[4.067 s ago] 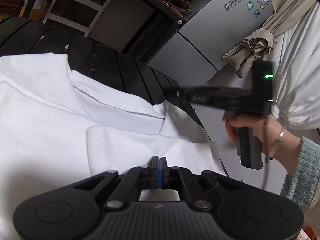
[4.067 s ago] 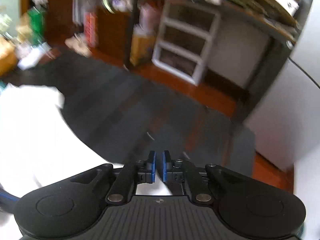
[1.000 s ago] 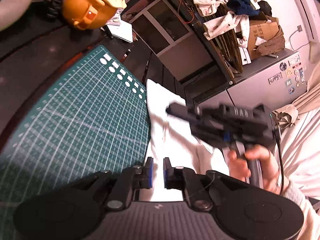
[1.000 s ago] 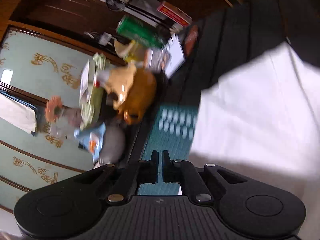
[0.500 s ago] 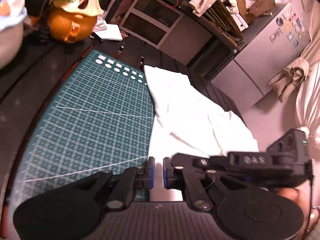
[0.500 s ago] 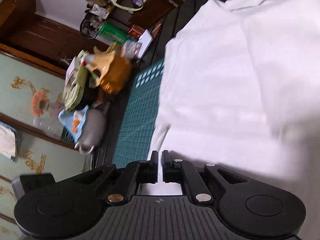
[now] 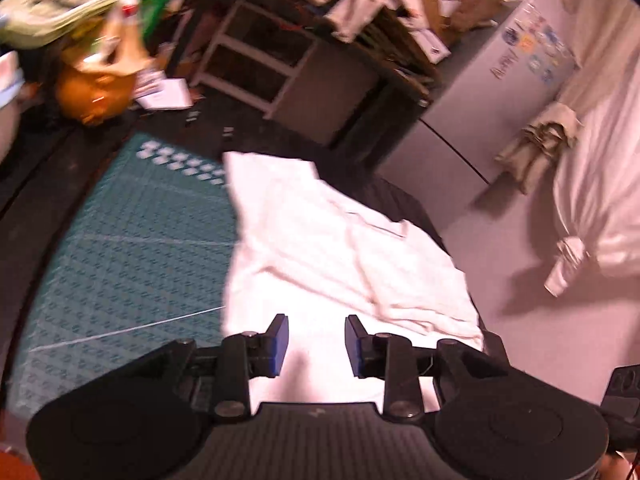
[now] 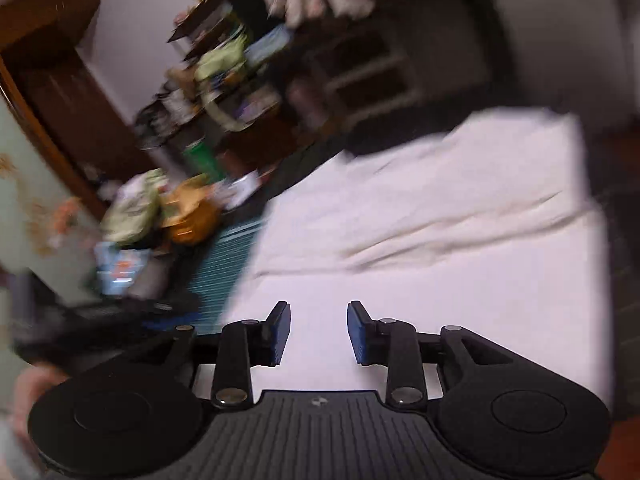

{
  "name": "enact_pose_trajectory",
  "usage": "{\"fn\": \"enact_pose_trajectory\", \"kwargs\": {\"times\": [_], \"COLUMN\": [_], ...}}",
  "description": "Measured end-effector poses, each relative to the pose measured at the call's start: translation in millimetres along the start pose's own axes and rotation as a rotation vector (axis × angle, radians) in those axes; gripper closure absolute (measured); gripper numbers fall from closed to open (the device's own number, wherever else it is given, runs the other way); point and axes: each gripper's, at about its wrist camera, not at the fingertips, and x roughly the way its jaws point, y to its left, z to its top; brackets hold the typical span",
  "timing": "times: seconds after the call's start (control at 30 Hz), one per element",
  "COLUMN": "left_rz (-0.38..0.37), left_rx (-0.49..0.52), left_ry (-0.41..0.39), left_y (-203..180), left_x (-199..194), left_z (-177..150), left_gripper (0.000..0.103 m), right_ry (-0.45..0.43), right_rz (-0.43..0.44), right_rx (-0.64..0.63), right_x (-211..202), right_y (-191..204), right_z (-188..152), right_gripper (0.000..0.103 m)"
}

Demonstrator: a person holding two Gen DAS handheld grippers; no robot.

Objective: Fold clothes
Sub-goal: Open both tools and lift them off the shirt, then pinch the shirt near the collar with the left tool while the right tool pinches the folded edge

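Left wrist view: the left gripper [image 7: 313, 340] hung above the white garment [image 7: 320, 240], jaws opening, nothing between; the right gripper [image 8: 318, 330] likewise, teal mat [image 7: 132, 240] at nine o'clock.

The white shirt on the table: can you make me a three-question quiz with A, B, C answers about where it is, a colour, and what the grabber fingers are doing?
1. Where does the white cloth garment lie?
A. beside the cutting mat
B. on the floor
C. on the shelf

2. What colour is the gridded cutting mat?
A. red
B. yellow
C. green

3. What is between the left gripper's fingers?
A. a pinched sleeve
B. nothing gripped
C. a pen

Answers: 1 A, its edge meets the mat on the dark table. 2 C, teal-green with pale lines. 3 B, the blue pads are apart and opening, the cloth lying free below; the right gripper is opening too.
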Motion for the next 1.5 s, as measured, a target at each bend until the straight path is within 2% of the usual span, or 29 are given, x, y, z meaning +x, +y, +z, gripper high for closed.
{"fn": "enact_pose_trajectory", "kwargs": {"times": [0.07, 0.2, 0.27, 0.3, 0.37, 0.4, 0.47, 0.6, 0.7, 0.83, 0.97, 1.07, 1.2, 1.27, 1.5], "left_rz": [-0.002, -0.034, -0.042, -0.043, -0.051, -0.055, -0.053, -0.034, -0.045, -0.066, -0.105, -0.115, -0.137, -0.147, -0.142], "left_rx": [0.039, 0.133, 0.179, 0.16, 0.081, 0.029, -0.048, -0.033, -0.038, -0.059, -0.077, -0.086, -0.086, -0.084, -0.067], "left_ry": [0.006, 0.006, -0.027, -0.029, -0.03, -0.03, -0.039, -0.031, -0.017, 0.001, 0.019, 0.03, 0.029, 0.034, 0.086], "left_y": [-11.3, -39.4, -51.3, -51.2, -45.0, -38.5, -24.2, -15.2, -11.1, -8.2, -9.9, -10.5, -12.0, -12.8, -14.7], "left_x": [12.2, 39.5, 54.3, 60.2, 70.9, 73.2, 77.0, 82.6, 85.9, 95.0, 106.9, 115.4, 123.9, 129.7, 146.8], "left_z": [0.9, 7.7, 17.4, 22.9, 34.3, 38.8, 48.2, 57.4, 57.6, 56.6, 59.4, 61.8, 64.0, 64.5, 59.5], "left_gripper": [0.075, 0.075, 0.075, 0.075, 0.075, 0.075, 0.075, 0.075, 0.075, 0.075, 0.075, 0.075, 0.075, 0.075, 0.075], "right_ry": [0.018, -0.008, -0.038, -0.045, -0.061, -0.056, -0.028, 0.039, 0.023, 0.047, -0.009, -0.009, -0.006, 0.025, 0.013], "right_rz": [-0.056, -0.048, -0.047, -0.057, -0.098, -0.099, -0.087, -0.111, -0.128, -0.055, -0.08, -0.106, -0.119, -0.127, -0.144], "right_rx": [-0.005, -0.047, -0.108, -0.13, -0.227, -0.231, -0.26, -0.28, -0.335, -0.339, -0.254, -0.208, -0.33, -0.37, -0.339], "right_x": [7.8, 23.7, 40.1, 45.1, 73.5, 74.6, 104.2, 134.8, 128.8, 113.2, 103.7, 106.1, 110.0, 117.9, 124.9], "right_y": [-10.5, -5.9, 6.4, 13.1, 27.5, 30.5, 40.1, 50.0, 58.5, 67.7, 60.9, 51.2, 63.1, 69.7, 67.5], "right_z": [1.4, 7.9, 20.8, 24.2, 40.0, 39.7, 42.4, 27.3, 17.9, 10.5, 7.0, 8.3, 8.4, 8.8, 11.9], "right_gripper": [0.073, 0.073, 0.075, 0.078, 0.097, 0.098, 0.098, 0.098, 0.097, 0.097, 0.097, 0.095, 0.095, 0.095, 0.094]}}
